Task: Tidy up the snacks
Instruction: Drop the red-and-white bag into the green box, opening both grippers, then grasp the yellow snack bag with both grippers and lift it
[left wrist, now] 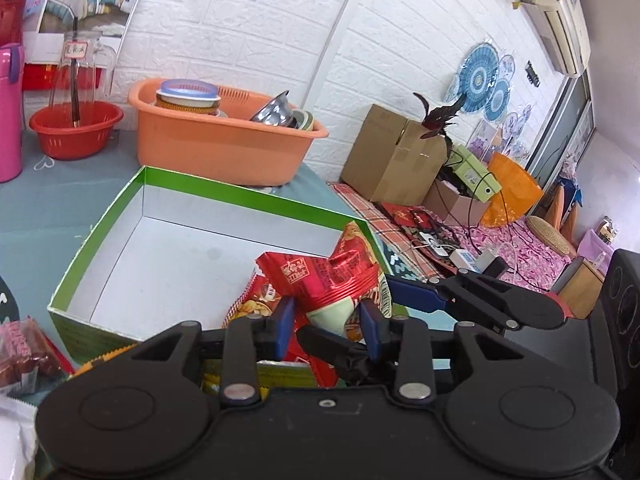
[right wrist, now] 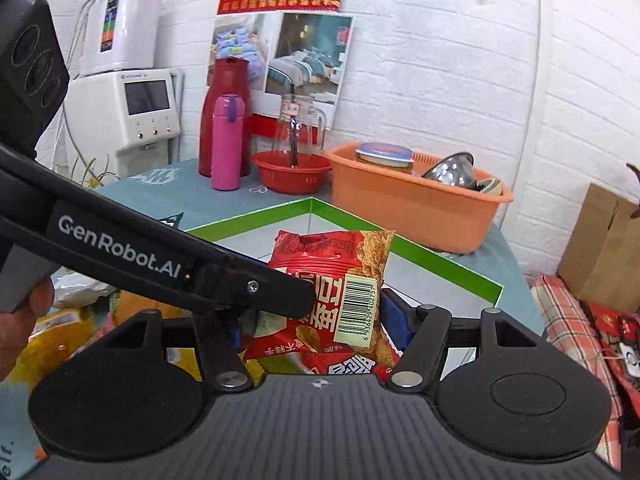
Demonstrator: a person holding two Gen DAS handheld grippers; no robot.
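A green box (left wrist: 132,196) with a white inside sits open on the blue table; it also shows in the right wrist view (right wrist: 440,256). Both grippers hold the same red snack packet (left wrist: 332,276) over the box's near right corner. My left gripper (left wrist: 328,320) is shut on its lower part. My right gripper (right wrist: 320,320) is shut on the packet (right wrist: 332,276), whose barcode faces the camera. The right gripper shows in the left wrist view (left wrist: 400,292), and the left gripper's arm crosses the right wrist view (right wrist: 160,256). More snack packets (left wrist: 256,304) lie under the held one.
An orange basin (left wrist: 224,152) with bowls stands behind the box, with a red colander (left wrist: 76,128), a glass jug (left wrist: 80,64) and a pink flask (left wrist: 10,112) to its left. Loose snack packets (left wrist: 24,352) lie at the near left. A cardboard box (left wrist: 396,156) stands right.
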